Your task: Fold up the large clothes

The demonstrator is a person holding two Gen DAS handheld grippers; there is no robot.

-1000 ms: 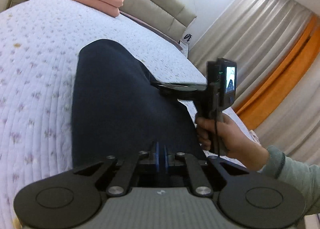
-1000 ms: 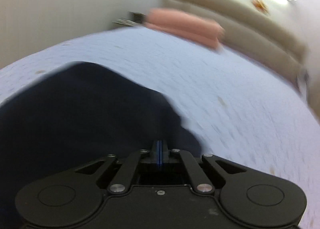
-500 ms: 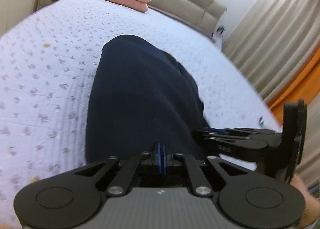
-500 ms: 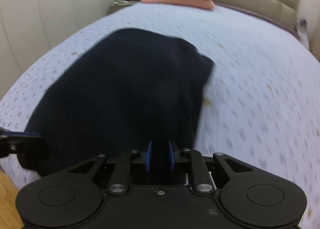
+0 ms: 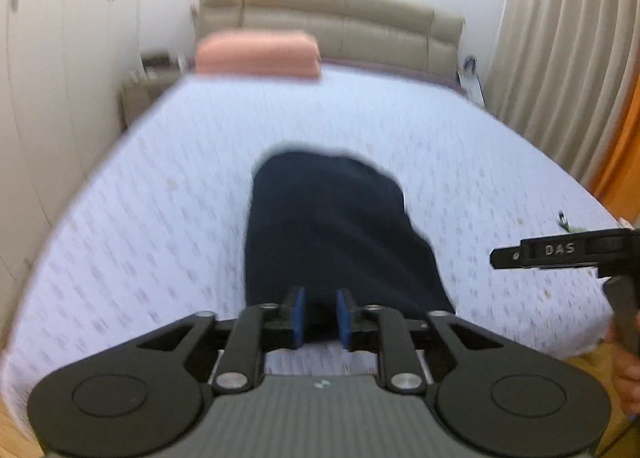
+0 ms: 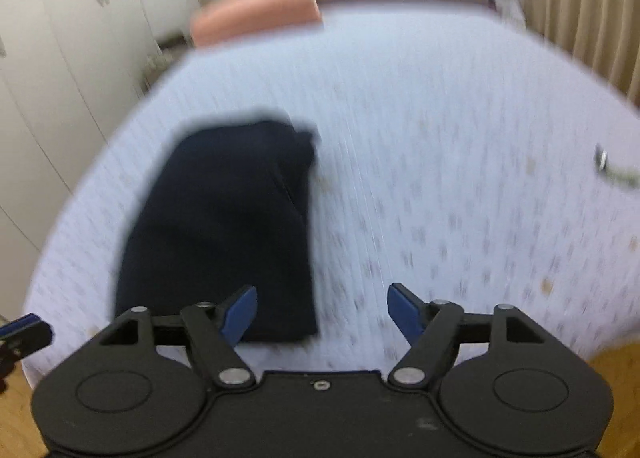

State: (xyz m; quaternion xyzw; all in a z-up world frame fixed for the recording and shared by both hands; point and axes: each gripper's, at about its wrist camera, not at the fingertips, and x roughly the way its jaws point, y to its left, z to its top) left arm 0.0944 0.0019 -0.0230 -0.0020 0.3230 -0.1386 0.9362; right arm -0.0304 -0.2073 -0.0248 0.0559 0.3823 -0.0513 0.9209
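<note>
Now the dark garment (image 5: 336, 230) is lying in a long folded bundle on the near half of the bed (image 5: 168, 185), its near end just short of the mattress edge. The left gripper (image 5: 320, 322) is hanging over that near end with its jaws slightly parted and nothing pinched, while the right gripper (image 6: 322, 312) is gaping wide over bare quilt just right of the bundle. Judging by that, a fold is just being let go, and the next move is looking like a fresh pinch on the near corners to double the bundle toward the pink blanket (image 5: 258, 53).
</note>
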